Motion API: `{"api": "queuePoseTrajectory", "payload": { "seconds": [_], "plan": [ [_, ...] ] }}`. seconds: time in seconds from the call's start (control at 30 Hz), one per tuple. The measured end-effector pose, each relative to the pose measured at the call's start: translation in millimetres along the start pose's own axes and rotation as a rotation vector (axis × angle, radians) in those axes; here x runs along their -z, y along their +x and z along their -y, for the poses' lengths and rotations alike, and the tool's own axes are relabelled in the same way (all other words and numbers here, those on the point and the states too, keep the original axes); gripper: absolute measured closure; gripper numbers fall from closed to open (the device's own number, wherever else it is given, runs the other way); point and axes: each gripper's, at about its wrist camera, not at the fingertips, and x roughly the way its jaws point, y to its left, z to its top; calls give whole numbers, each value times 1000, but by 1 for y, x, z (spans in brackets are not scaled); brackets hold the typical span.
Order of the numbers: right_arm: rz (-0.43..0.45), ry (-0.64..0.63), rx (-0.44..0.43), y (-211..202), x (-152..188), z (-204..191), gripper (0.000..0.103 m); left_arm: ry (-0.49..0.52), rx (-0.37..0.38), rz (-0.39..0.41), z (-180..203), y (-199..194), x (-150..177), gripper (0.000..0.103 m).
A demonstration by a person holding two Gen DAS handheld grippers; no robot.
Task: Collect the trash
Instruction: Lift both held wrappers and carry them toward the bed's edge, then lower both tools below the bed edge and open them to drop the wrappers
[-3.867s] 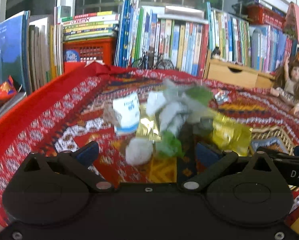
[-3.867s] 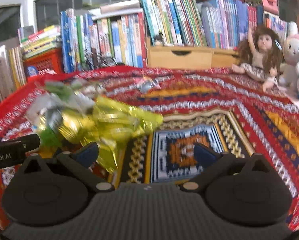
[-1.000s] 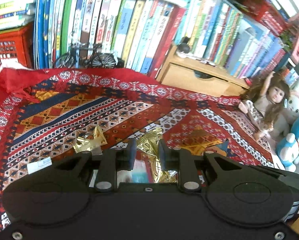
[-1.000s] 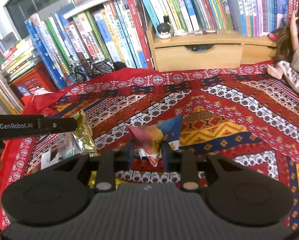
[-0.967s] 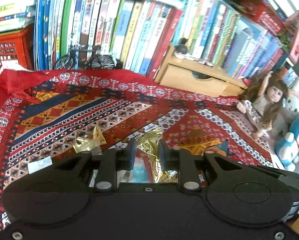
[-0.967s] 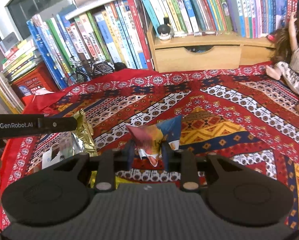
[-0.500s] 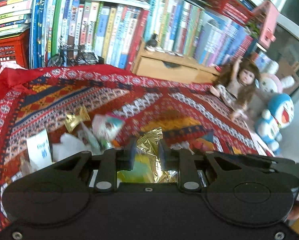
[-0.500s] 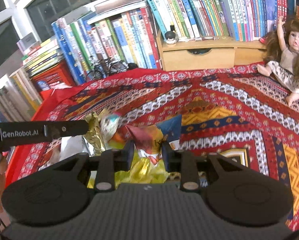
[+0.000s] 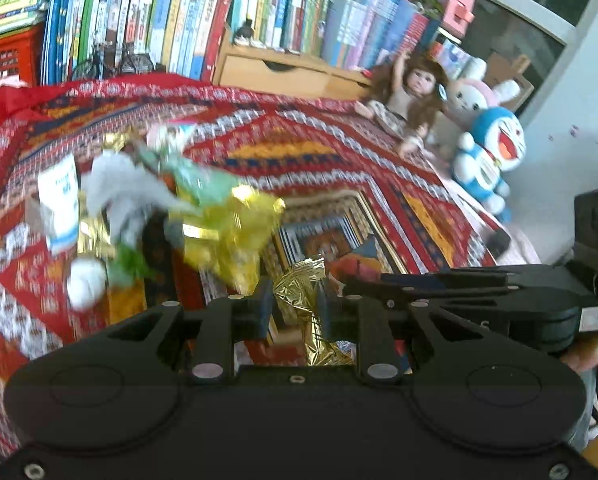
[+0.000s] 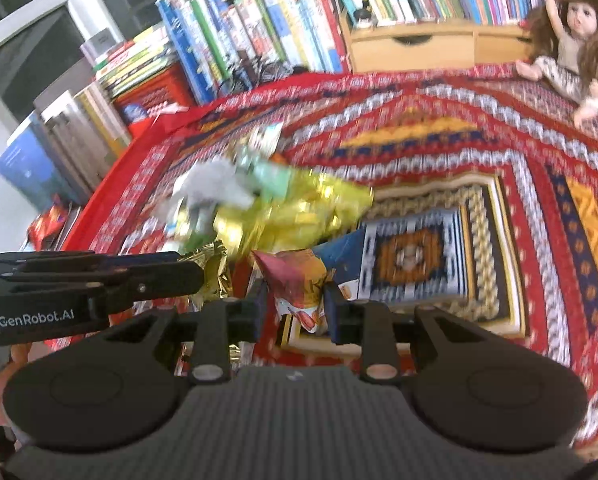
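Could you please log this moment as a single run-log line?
left gripper: shut on gold foil wrapper | right gripper: shut on colourful snack wrapper | trash pile: on patterned cloth

Left tool [image 9: 295, 306] and right tool [image 10: 295, 306] side by side — both clamped, fingers nearly together.

Black plastic left gripper [image 9: 295, 312] with silver screws, round side caps, right gripper [image 10: 293, 306] with ribbed grey body, white "GenRobot.AI" lettering
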Motion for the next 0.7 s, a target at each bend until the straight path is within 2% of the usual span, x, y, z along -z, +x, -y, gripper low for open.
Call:
{"api": "queuePoseTrajectory", "payload": {
  "seconds": [0.27,0.4,0.53,0.7],
  "plan": [
    [-80,-12,-55,-20,66,-3,67,37,35,-61,12,-21,84,81],
    [-137,-17,-71,-20,93,-4,67,54,24,-82,13,-20,120,81],
    [-206,-3,-66,-7,113,-1,66,36,13,-119,8,-11,142,81],
    [-276,6,-54,10,130,0,65,43,-46,-152,1,5,157,81]
  ]
}}
